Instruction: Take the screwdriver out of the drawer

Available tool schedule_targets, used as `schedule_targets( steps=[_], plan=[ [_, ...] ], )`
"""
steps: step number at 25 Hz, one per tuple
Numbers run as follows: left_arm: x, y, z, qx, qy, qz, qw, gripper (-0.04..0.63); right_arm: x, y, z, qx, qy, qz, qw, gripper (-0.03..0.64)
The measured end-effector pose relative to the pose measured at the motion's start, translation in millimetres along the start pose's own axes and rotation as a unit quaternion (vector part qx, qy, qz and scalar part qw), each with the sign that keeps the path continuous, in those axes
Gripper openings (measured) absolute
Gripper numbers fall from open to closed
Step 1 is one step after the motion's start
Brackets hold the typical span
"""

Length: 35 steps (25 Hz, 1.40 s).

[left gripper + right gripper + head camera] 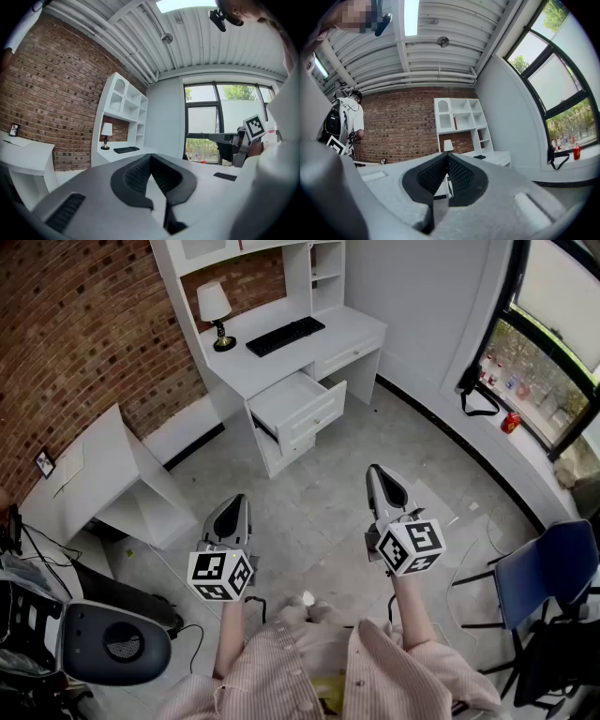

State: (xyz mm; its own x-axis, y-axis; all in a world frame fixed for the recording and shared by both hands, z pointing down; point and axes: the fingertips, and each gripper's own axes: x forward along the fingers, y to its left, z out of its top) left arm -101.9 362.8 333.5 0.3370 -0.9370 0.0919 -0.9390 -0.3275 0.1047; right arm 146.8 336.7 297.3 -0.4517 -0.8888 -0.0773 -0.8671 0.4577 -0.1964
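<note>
Desk (274,364): white, against the brick wall and well ahead of me across open floor. It carries a lamp (214,307) and a keyboard (286,336).
Drawer (319,412): the upper one stands pulled out towards me. This is where the screwdriver should be lying.
Left tool (238,502): closed to a narrow tip, nothing between the jaws, held level and nowhere near the drawer.
Right tool (375,471): also pinched fully together and empty, level, just as far from the desk.
Screwdriver: I can't see it in any view, so this is judgement only. I expect it to be light and rigid, with a hard, slick metal shaft and a thicker handle that may roll on the drawer floor.
Where to take hold: across the handle, near its middle, where the pads get more bite than on the shaft. Both tools must open first.
Hidden: from the head view the drawer's inside reads as a pale blank, too small and far off to tell its contents. Neither gripper view shows into it.
</note>
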Motion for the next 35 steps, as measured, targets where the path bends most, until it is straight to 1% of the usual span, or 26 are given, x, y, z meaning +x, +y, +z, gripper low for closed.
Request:
schedule_targets(
  steps=[6, 13, 20, 27, 30, 35],
  plan=[
    [-1.6, -10.4, -5.0, -0.002, 0.005, -0.001, 1.0, 0.0, -7.9, -1.7, 0.1, -0.008, -0.006, 0.011, 1.0, 0.005],
    [-1.0, -21.1, -11.0, -0.01, 0.006, -0.009, 0.9999, 0.0, -4.9, -7.2, -15.8, 0.019, 0.019, 0.008, 1.0, 0.005],
    [9.7, -11.0, -19.7, -0.026, 0.009, 0.0, 0.9996, 0.0, 10.5, -10.7, -26.4, 0.02, 0.032, 0.02, 0.999, 0.01],
    [41.8, 5.6, -26.5, -0.032, 0.018, 0.003, 0.9993, 0.0, 41.9, -25.2, -40.8, 0.021, 0.046, 0.022, 0.998, 0.026],
    [66.2, 16.1, -28.0, -0.039, 0.024, 0.003, 0.9989, 0.0, 63.1, -40.1, -45.8, 0.026, 0.053, 0.014, 0.998, 0.033],
    [116.3, 42.4, -30.6, -0.055, 0.037, 0.004, 0.9978, 0.0, 113.6, -64.9, -52.6, 0.034, 0.065, 0.0, 0.997, 0.07]
  ],
)
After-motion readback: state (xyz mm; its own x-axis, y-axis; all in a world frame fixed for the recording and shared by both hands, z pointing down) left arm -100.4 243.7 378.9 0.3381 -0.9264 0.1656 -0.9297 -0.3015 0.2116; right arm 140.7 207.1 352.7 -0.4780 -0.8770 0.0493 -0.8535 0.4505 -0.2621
